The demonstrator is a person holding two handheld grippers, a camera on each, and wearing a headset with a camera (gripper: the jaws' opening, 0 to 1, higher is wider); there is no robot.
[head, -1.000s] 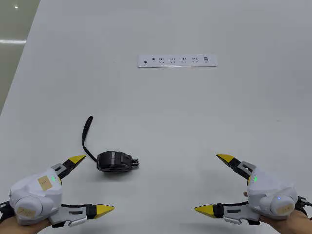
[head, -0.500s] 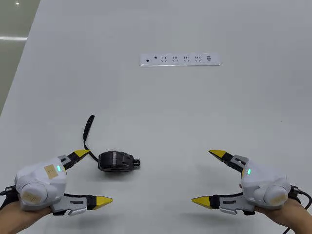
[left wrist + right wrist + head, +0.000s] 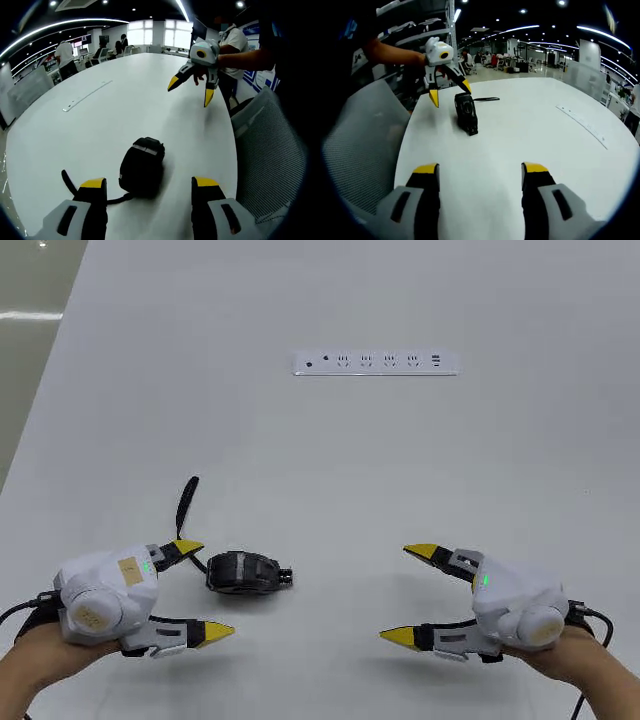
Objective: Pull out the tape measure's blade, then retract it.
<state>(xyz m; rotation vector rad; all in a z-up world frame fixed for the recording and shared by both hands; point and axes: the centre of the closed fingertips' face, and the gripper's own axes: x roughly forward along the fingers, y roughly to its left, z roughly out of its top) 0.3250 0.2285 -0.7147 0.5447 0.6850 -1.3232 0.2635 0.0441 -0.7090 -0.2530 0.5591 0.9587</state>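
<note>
**Head view, from the left.** White-bodied left gripper with yellow-tipped black jaws, hand-held at 8 o'clock. Its jaws are spread wide and hold nothing, with the tips just beside the case. A black woven wrist strap trails from the case toward 11 o'clock. The compact black plastic tape measure rests on the white matt table, with the blade housed and the end hook pointing to 3 o'clock. A long white power strip lies well apart at 12 o'clock. The matching right gripper, at 4 o'clock, is likewise spread and empty, apart from the hook.

**Likely hazards.** The light case may slide if the left jaws close off-centre or on the strap. The small hook may slip from the right jaws, letting the blade snap back.
</note>
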